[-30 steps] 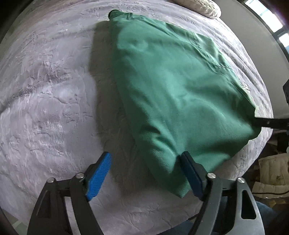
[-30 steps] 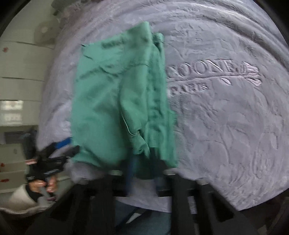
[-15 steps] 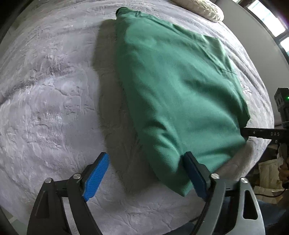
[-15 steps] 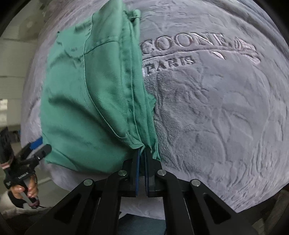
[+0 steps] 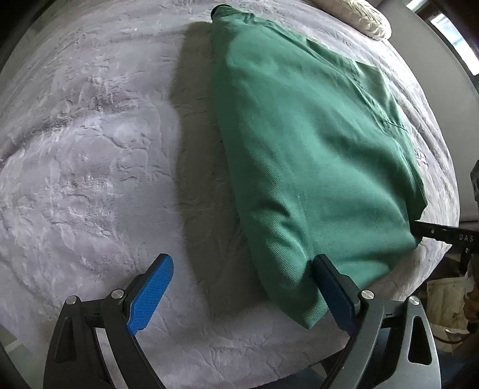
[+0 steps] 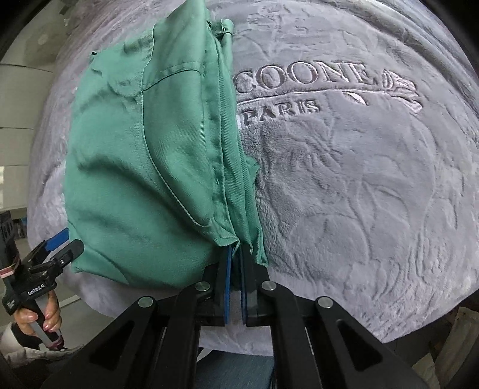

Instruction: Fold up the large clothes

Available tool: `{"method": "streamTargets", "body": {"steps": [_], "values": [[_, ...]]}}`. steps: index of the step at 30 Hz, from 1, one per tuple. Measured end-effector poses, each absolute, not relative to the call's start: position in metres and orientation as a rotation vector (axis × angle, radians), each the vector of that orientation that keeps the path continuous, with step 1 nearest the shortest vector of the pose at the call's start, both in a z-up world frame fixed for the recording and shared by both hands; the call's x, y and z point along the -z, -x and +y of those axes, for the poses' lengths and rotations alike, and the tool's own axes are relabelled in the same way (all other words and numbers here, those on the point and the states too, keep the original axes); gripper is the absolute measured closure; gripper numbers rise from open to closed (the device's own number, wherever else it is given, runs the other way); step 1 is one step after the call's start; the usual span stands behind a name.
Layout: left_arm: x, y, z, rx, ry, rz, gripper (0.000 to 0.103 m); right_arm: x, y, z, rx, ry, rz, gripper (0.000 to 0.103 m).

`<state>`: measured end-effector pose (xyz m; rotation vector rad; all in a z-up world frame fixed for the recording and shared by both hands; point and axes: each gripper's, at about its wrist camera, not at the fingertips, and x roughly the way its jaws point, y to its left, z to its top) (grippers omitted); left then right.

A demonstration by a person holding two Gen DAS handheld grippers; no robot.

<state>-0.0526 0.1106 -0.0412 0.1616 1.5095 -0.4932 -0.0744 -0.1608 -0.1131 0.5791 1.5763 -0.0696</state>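
As seen from the left wrist:
left gripper [image 5: 241, 294]: jaws wide and opening, blue pads clear of cloth, near corner of fold between them.
green garment [image 5: 314, 155]: folded, flat on grey blanket [image 5: 89, 155], right of centre.
pillow [image 5: 363, 19]: far right.

As seen from the right wrist:
right gripper [image 6: 235, 254]: pinched tight on garment's near edge.
garment: left part of blanket, beside embossed lettering [image 6: 302, 77].
hand [image 6: 39, 315]: near left, on left gripper's handle.

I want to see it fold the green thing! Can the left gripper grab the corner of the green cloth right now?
Probably yes. The left gripper is opening, and the near corner of the green cloth lies beside its right finger, with only grey blanket around. The right gripper pinches another corner.
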Motion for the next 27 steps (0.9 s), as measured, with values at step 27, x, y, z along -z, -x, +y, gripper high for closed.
{"method": "streamTargets", "body": {"steps": [27], "values": [[0.016,0.03,0.111,0.406,-0.2,1.481,0.0,0.055,0.066,-0.2,0.12,-0.621,1.445,0.058]]}}
